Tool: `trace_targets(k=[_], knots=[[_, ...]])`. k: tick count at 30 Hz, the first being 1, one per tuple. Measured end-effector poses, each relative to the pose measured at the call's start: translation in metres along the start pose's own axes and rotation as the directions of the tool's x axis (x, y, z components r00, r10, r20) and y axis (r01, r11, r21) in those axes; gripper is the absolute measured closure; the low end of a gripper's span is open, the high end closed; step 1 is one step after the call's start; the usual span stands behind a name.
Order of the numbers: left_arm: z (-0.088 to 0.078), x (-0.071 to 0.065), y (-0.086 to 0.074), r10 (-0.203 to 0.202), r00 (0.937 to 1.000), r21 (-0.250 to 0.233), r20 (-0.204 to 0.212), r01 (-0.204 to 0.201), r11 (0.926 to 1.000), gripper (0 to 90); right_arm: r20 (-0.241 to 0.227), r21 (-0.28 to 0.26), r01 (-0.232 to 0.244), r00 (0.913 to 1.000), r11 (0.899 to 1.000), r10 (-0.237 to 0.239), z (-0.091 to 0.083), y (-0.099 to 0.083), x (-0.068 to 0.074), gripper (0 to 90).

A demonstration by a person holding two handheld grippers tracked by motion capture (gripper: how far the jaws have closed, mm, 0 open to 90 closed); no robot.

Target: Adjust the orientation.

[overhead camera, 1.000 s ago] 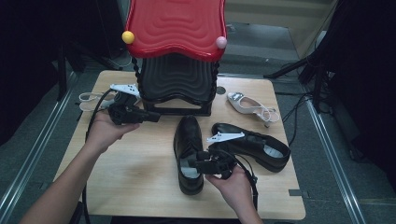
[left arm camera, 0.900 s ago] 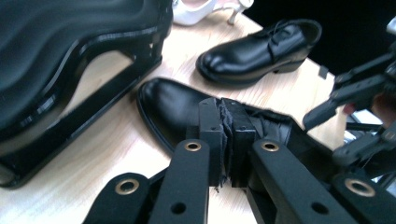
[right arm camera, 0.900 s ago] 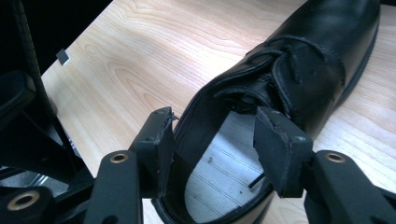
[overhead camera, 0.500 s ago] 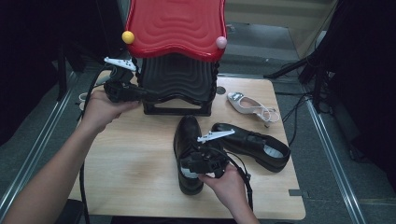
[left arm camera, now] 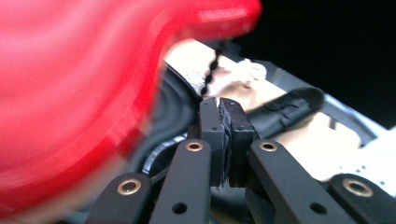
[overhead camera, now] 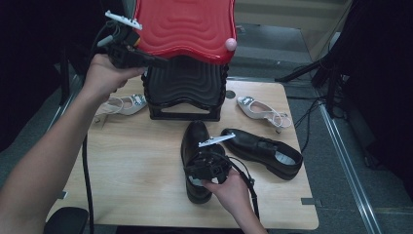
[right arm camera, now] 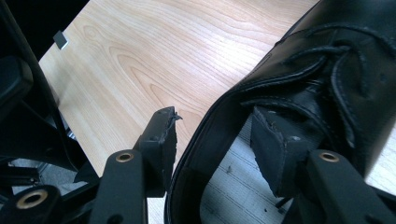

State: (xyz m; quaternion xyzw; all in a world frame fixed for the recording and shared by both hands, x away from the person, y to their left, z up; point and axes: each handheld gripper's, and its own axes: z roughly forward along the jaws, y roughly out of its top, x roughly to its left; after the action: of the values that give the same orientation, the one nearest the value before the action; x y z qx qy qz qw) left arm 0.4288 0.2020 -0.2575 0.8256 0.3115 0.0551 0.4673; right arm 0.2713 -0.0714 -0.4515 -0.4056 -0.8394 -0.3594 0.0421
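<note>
A pale wood-grain table (overhead camera: 122,165) with a matte top stands on a grey floor, with dark surroundings on both sides.

Near the front edge of the table lies a black leather lace-up shoe (overhead camera: 196,146), toe toward the rack, smooth and slightly glossy. The right gripper (overhead camera: 207,163) sits over its heel end. In the right gripper view one jaw is outside the shoe's side wall and the other is inside the opening, over the light ribbed insole; the jaws have just been closing on that wall, and a gap remains at the outer pad, so the wall is straddled rather than clamped.

Count of footwear: two black shoes and two light sandals. The second black shoe (overhead camera: 265,152) lies just beside the first, to its right, angled toward the right edge. One pale strappy sandal (overhead camera: 263,109) lies near the back right; the other sandal (overhead camera: 122,105) lies near the back left, beside the rack.

A black ribbed rack (overhead camera: 185,90) stands at the back centre, topped by a red wavy tray (overhead camera: 187,27) with a pink knob (overhead camera: 230,45).

The left gripper (overhead camera: 158,61) is held raised at the left edge of the red tray, pads pressed together on nothing.

Bare tabletop lies open at the front left.
</note>
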Motion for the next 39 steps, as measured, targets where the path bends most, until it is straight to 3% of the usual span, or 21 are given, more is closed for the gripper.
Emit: trace_targets(k=[5,9,15,17,22,25,30,35,39], knots=[[-0.001,0.01,0.028,-0.002,0.999,0.009,-0.044,0.003,1.0,89.1,0.001,0.012,-0.008,1.0,1.0,0.008,0.004,0.003,0.002,52.3],[0.001,0.016,0.035,-0.013,0.9985,0.011,-0.054,0.014,0.9998,89.1,0.006,0.032,-0.02,0.9998,0.999,0.02,0.008,0.003,0.002,52.4],[0.008,0.029,0.039,-0.032,0.9964,0.019,-0.079,0.034,0.9992,89.0,0.02,0.068,-0.036,0.9992,0.997,0.035,0.021,0.004,0.004,52.9],[0.009,0.031,0.039,-0.037,0.9968,0.002,-0.071,0.037,0.9993,89.1,0.043,0.091,-0.038,0.9985,0.995,0.034,0.033,0.006,0.007,53.9],[0.012,0.028,0.04,-0.024,0.9944,0.012,-0.103,0.025,0.9996,89.2,0.087,0.141,-0.035,0.9959,0.989,0.023,0.05,0.007,0.008,58.0],[0.015,0.028,0.04,-0.022,0.9927,0.006,-0.119,0.023,0.9997,89.2,0.089,0.143,-0.039,0.9957,0.989,0.026,0.049,0.007,0.007,61.0],[0.018,0.027,0.041,-0.027,0.9896,0.01,-0.141,0.029,0.9995,89.0,0.067,0.138,-0.086,0.9947,0.987,0.078,0.044,0.008,0.003,70.0],[0.022,0.025,0.045,-0.037,0.9889,0.006,-0.144,0.038,0.9993,87.9,0.06,0.146,-0.076,0.9959,0.986,0.068,0.037,0.006,-0.003,78.7],[0.031,0.022,0.054,-0.031,0.9899,0.014,-0.138,0.034,0.9993,88.1,0.064,0.117,-0.061,0.9965,0.991,0.054,0.024,0.005,-0.008,84.8]])
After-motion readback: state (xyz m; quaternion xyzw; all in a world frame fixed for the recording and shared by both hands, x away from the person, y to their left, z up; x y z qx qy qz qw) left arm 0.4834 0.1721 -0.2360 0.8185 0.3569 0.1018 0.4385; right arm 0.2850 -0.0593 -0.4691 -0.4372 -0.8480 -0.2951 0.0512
